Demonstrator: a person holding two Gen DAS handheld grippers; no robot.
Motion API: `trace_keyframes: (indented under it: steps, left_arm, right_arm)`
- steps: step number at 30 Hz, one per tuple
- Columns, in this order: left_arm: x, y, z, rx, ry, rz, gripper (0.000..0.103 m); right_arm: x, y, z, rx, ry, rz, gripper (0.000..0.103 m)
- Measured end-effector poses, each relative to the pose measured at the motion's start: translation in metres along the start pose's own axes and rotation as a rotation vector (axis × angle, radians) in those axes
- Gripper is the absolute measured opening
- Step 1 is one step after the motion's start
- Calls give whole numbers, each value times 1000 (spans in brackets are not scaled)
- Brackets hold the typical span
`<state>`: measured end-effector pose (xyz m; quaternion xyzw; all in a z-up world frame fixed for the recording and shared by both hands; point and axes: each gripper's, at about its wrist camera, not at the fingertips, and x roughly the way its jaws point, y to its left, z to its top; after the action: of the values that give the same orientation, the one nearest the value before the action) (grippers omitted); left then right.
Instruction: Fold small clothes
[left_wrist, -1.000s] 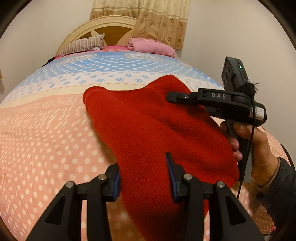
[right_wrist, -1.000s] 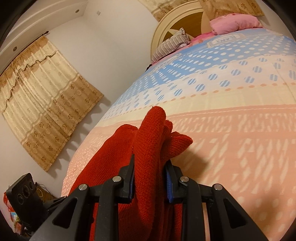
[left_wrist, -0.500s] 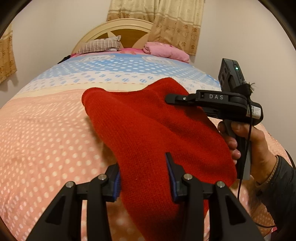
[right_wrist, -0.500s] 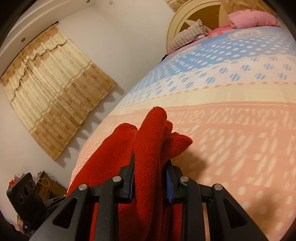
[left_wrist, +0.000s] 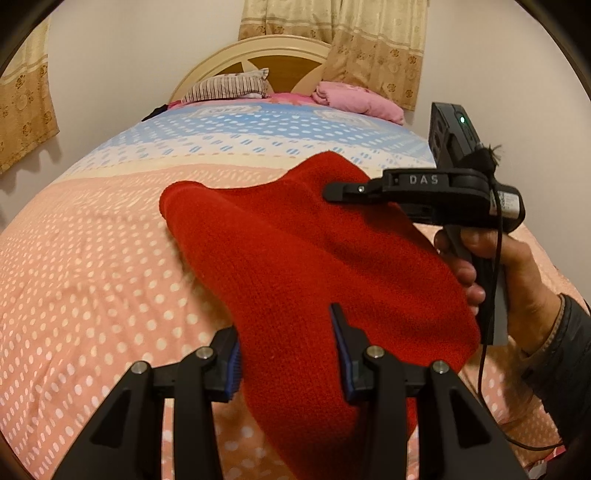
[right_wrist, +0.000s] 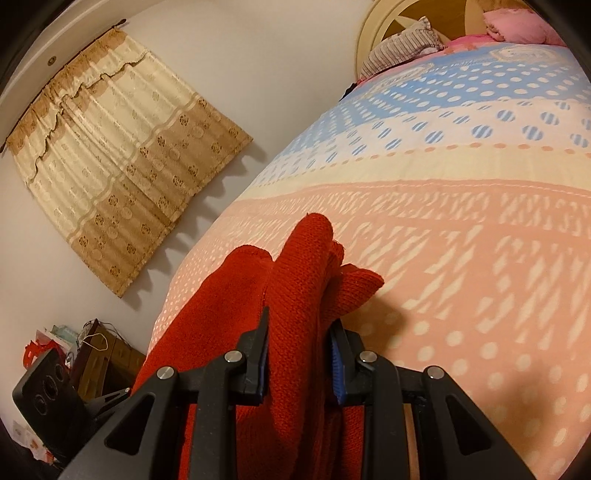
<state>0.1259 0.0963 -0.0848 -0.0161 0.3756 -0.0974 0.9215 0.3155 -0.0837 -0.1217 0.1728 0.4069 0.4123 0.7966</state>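
Note:
A red knitted garment (left_wrist: 295, 266) hangs stretched above the bed between my two grippers. My left gripper (left_wrist: 286, 354) is shut on its near edge, the fabric filling the gap between the blue pads. In the right wrist view, my right gripper (right_wrist: 299, 354) is shut on a bunched fold of the same red garment (right_wrist: 303, 273), which sticks up past the fingertips. The left wrist view also shows the right gripper (left_wrist: 334, 192) from the side, held by a person's hand (left_wrist: 491, 266), clamped on the garment's far right edge.
The bed (left_wrist: 92, 258) has a pink dotted cover, turning cream and blue farther back. A striped pillow (left_wrist: 229, 86) and a pink pillow (left_wrist: 354, 101) lie by the headboard. Curtains (right_wrist: 122, 158) hang on the wall. Bags and clutter (right_wrist: 92, 350) sit on the floor beside the bed.
Both grippers have carried the red garment sideways across the bed, still gripped the same way. More of the headboard and left wall has come into view.

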Motion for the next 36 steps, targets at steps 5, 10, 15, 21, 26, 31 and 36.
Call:
trace_keyframes:
  steps: [5, 10, 15, 21, 26, 31, 36]
  left_arm:
    - [-3, 6, -5, -1, 1, 10, 42]
    - [1, 7, -9, 1, 6, 15, 43]
    - [-4, 9, -20, 3, 11, 16, 44]
    - [-4, 7, -24, -15, 14, 28, 54]
    - [-5, 5, -28, -10, 13, 35, 59]
    - [-6, 7, -33, -15, 5, 65, 71]
    - [-7, 12, -34, -21, -5, 86, 83]
  right_arm:
    - [10, 7, 1, -8, 21, 5, 27]
    - [18, 2, 0, 10, 33, 1, 27]
    - [20, -1, 1, 19, 35, -1, 27]
    - [26, -4, 3, 26, 38, -16, 27]
    - [29, -13, 1, 53, 39, -26, 27]
    - [27, -17, -1, 54, 42, -39, 27]
    - [29, -23, -7, 59, 58, -65, 27]
